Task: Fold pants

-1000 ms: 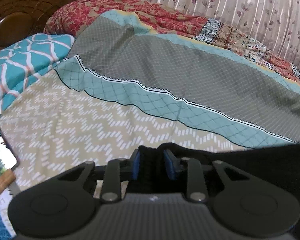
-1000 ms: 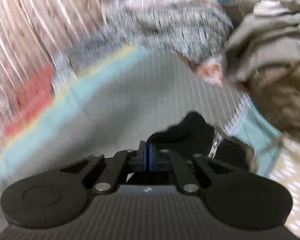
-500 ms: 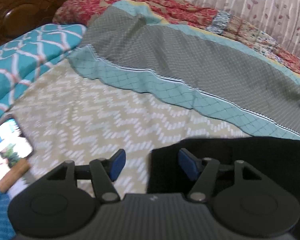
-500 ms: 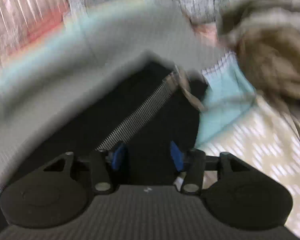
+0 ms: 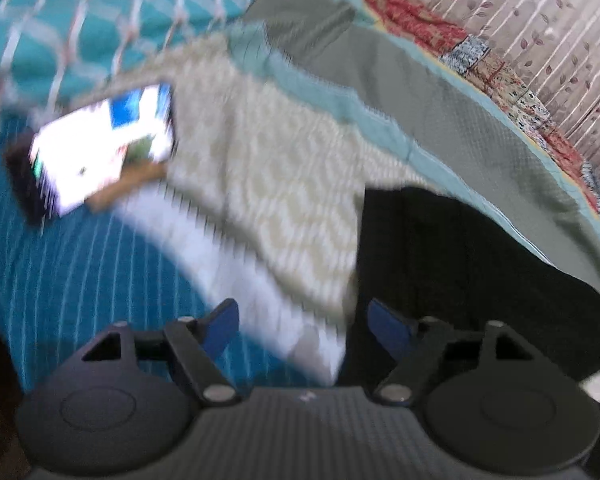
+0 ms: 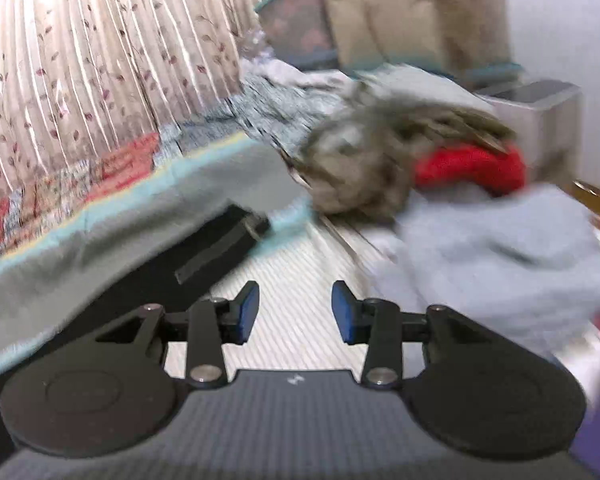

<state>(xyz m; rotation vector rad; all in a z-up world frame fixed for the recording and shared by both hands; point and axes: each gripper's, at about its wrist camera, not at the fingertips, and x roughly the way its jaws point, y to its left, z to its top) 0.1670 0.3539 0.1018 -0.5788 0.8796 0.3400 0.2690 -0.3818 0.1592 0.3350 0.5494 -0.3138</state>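
Tongs on both sides have let go since a second ago, when each pinched black cloth. The left tongs (image 5: 302,326) are spreading wider, with only bedsheet (image 5: 268,184) between the blue pads; the right tongs (image 6: 294,312) stand part-way apart, opening a little more, over striped sheet with nothing between them.

That release suggests one fold is laid and both hands are drawing off.

The pants (image 5: 460,264) lie flat on the bed: at 3 o'clock in the left view, their straight edge just beside the right pad, and at 9 o'clock in the right view, where a folded end runs out toward 11 o'clock. Judging by the long dark panel, another fold looks due.

Farther out in the left view, a lit phone (image 5: 104,148) rests at 10 o'clock, well apart from the pants, with a teal pillow (image 5: 80,32) beyond it. In the right view a pale blue cloth (image 6: 500,256) is heaped at 3 o'clock, near the tongs; past it a grey-brown bundle (image 6: 372,164) and a red garment (image 6: 468,168) sit at 1 o'clock. That heap could crowd the next fold. A curtain (image 6: 100,60) hangs behind.
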